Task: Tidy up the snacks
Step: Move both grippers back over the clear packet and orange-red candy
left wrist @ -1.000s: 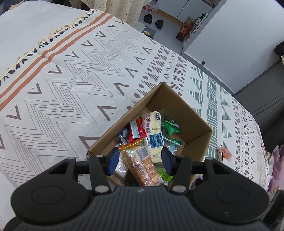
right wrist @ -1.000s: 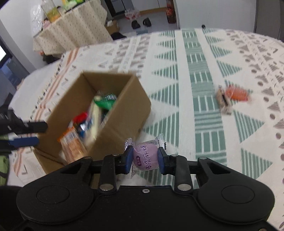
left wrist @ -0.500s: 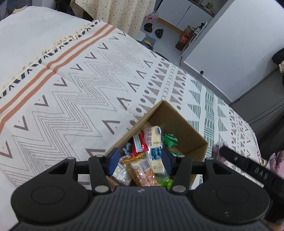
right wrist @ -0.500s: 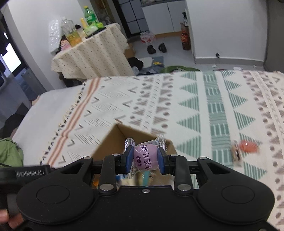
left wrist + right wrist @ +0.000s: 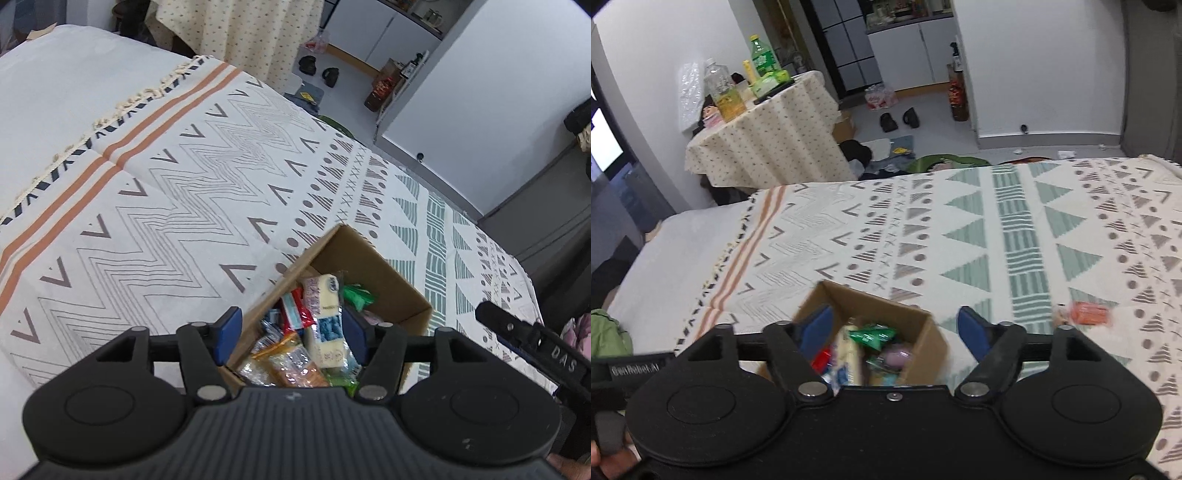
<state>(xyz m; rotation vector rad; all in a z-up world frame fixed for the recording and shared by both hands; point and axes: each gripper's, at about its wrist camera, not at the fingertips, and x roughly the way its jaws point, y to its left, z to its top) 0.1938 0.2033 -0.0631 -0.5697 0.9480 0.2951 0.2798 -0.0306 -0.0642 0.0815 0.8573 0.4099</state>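
Presently: cardboard box (image 5: 923, 341) on patterned blanket (image 5: 1015, 236), packed with wrapped snacks; purple candy (image 5: 897, 356) lies loose inside, near the box's right wall. Right gripper (image 5: 897, 328) spread wide above it, holding nothing. Left gripper (image 5: 290, 332) likewise wide, empty, over the box. Orange packet (image 5: 1087, 312) outstanding on the blanket at 3 o'clock from the box. Risk: soft bedding lets the full box tip if nudged; the flat packet may slip from the pads.

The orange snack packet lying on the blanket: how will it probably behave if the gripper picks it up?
The orange packet looks small, so probably light. Its wrapper seems thin film, likely crinkly and slippery. It lies flat on the blanket, so it should not roll.
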